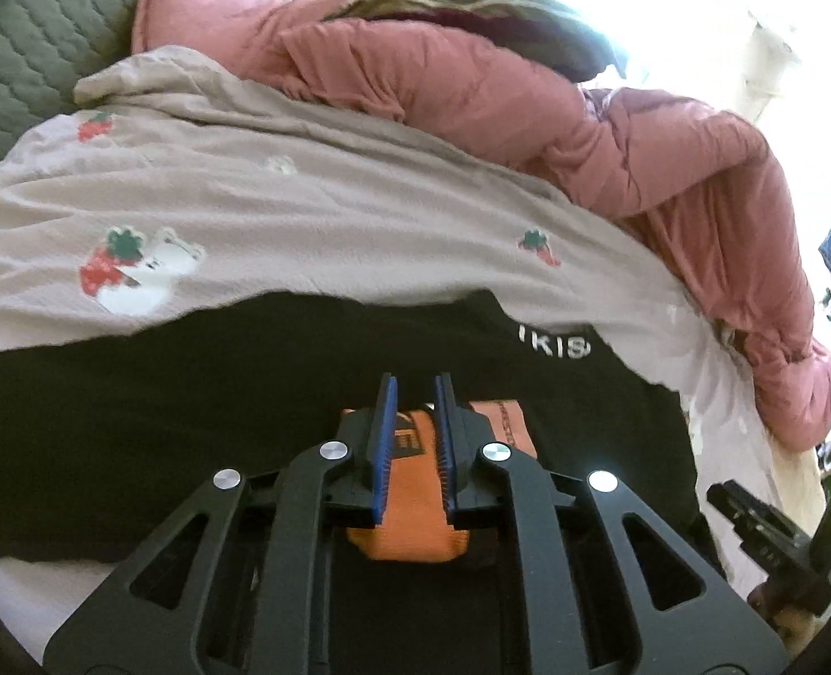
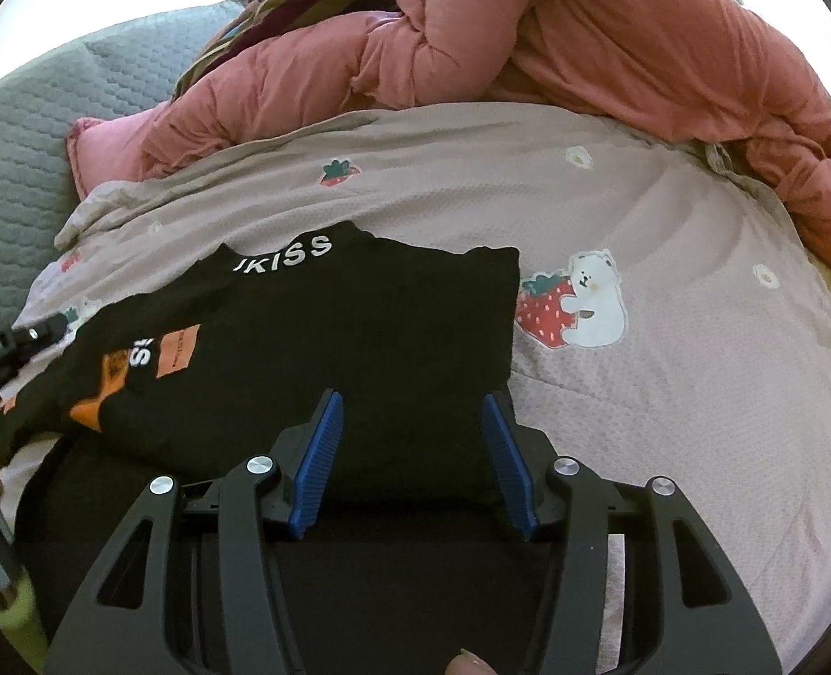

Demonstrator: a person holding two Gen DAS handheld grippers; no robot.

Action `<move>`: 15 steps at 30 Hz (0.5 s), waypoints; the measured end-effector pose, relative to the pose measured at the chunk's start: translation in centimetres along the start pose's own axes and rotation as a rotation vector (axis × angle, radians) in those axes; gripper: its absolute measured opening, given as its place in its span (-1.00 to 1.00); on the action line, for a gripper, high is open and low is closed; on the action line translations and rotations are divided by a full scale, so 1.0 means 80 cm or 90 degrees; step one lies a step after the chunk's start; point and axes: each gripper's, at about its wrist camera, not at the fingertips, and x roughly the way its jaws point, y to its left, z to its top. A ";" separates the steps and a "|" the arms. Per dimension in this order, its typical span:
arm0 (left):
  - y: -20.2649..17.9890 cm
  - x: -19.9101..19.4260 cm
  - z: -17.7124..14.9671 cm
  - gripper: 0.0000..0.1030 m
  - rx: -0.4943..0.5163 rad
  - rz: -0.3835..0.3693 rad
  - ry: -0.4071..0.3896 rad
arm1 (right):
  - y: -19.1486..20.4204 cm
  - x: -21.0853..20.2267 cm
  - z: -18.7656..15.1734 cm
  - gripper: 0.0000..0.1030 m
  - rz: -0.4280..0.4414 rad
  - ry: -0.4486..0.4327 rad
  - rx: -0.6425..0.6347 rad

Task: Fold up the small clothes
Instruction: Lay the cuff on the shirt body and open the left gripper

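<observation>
A black shirt (image 2: 325,337) with white lettering and orange patches is lying partly folded on a beige sheet (image 2: 668,365) printed with strawberries and white bears, spread over a bed. A pink quilt (image 2: 584,45) is bunched behind it, with a grey quilted cover (image 2: 16,157) off to the left.

The left gripper (image 1: 415,394) is clenching a fold of the shirt's orange cuff (image 1: 410,506) between its blue pads, the jaws nearly together, and is holding that end lifted over the black body of the shirt. In the right wrist view it is only just showing at the left edge.

The right gripper (image 2: 412,410) is hovering with its jaws released, about half spread, nothing between them. The shirt's near right edge is lying directly ahead of and below these jaws, its right border running away from the camera. The right hand is therefore nearer that free side, and it looks placed to drop onto that edge while the left carries its end across.
</observation>
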 end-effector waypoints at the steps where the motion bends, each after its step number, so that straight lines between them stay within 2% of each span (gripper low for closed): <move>1: 0.001 -0.003 0.001 -0.88 0.001 0.002 0.000 | 0.003 0.001 0.000 -0.01 0.002 0.001 -0.006; 5: -0.008 0.005 -0.004 -0.88 0.024 0.000 0.032 | 0.017 0.008 0.001 0.00 0.020 0.010 -0.026; 7: -0.022 0.016 -0.014 -0.68 0.056 0.001 0.062 | 0.025 0.011 0.000 0.09 0.027 0.014 -0.038; 9: -0.034 0.026 -0.024 -0.58 0.083 0.004 0.082 | 0.033 0.016 -0.001 0.10 0.033 0.022 -0.051; 15: -0.045 0.058 -0.052 -0.42 0.124 0.028 0.142 | 0.031 0.046 -0.009 0.13 0.018 0.071 -0.056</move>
